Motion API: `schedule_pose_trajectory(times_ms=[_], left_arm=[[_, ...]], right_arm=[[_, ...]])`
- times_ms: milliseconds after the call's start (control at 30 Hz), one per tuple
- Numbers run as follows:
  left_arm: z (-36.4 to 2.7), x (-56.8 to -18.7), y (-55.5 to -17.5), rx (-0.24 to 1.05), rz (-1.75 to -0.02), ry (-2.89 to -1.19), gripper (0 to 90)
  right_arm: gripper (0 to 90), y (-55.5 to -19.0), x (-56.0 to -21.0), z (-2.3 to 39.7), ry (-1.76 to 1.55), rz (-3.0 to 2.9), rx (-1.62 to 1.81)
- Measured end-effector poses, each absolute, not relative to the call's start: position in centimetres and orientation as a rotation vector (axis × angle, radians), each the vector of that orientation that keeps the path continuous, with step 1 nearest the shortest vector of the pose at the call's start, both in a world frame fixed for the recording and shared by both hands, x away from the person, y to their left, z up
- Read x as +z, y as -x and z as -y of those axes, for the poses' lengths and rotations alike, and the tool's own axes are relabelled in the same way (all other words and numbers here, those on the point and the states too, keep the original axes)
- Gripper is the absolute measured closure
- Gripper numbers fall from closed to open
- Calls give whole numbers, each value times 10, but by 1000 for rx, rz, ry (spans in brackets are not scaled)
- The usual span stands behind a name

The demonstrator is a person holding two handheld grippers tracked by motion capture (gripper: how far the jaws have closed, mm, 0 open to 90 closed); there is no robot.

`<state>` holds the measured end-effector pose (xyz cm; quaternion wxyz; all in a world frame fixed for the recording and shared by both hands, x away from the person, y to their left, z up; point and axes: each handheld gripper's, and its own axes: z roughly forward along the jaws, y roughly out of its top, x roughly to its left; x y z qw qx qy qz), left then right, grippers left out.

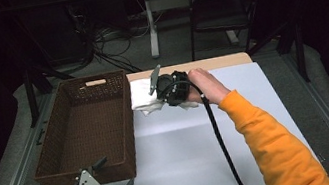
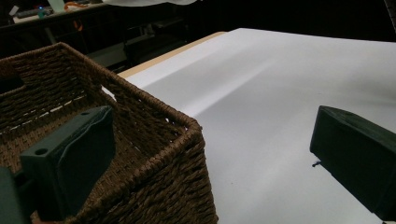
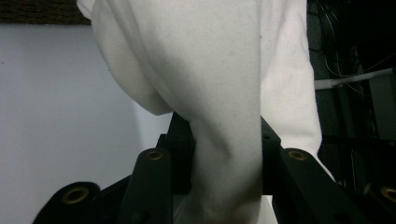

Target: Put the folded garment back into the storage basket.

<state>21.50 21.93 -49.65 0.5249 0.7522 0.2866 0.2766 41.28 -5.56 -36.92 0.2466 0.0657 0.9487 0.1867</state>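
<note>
The right tool point(image 1: 165, 92) is clamped on a white cloth point(image 1: 143, 98), which lies bunched at the far end of the white surface point(image 1: 186, 144), just beside the wicker basket point(image 1: 54, 141). The left tool point(image 1: 111, 180) rests by the basket's near corner, its jaws apart.

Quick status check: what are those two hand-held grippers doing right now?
Right hand-held gripper shut on white cloth, beside basket. Left hand-held gripper open, near basket corner. Nothing in the way.
</note>
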Motion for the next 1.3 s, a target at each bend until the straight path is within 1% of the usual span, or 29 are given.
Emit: schedule_pose_trajectory(times_ms=[1300], left_arm=[[-220,-496,-215,660,-682,-1801,0]], right_arm=[[673,-414,-362,35,-156,-2561,516]])
